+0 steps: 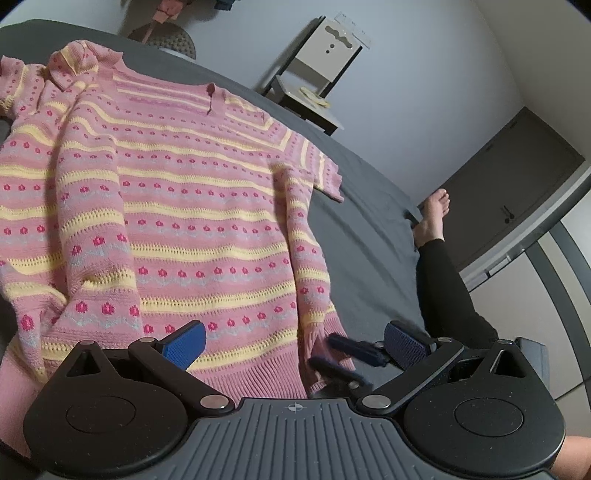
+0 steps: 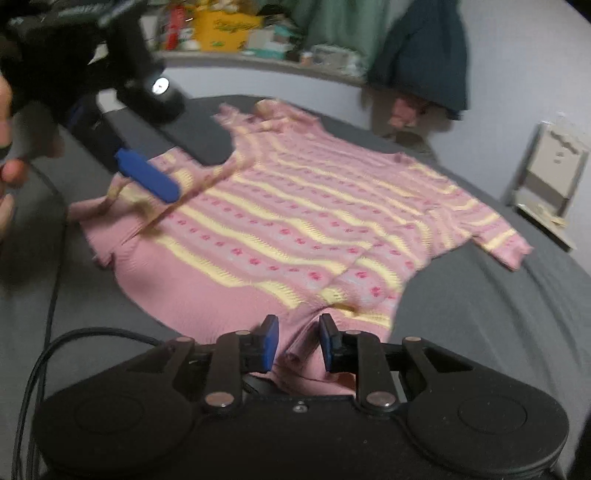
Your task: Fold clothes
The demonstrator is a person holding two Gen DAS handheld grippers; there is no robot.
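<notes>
1. No words, brand names or numbers can be read in either view.
2. The yellow box (image 2: 221, 27) on the cluttered shelf (image 2: 266, 61), above the far end of the pink sweater (image 2: 295, 229), carries dark printed marks too blurred to read.
3. A small crosshair mark (image 1: 294, 407) stands on the ribbed body of the left gripper (image 1: 291, 343), at the near edge of the sweater's hem.

A home bedroom, probably: grey-sheeted bed (image 1: 369, 206), cluttered shelf (image 2: 258, 40), hanging coat (image 2: 421, 55), closed door (image 1: 517, 177).
</notes>
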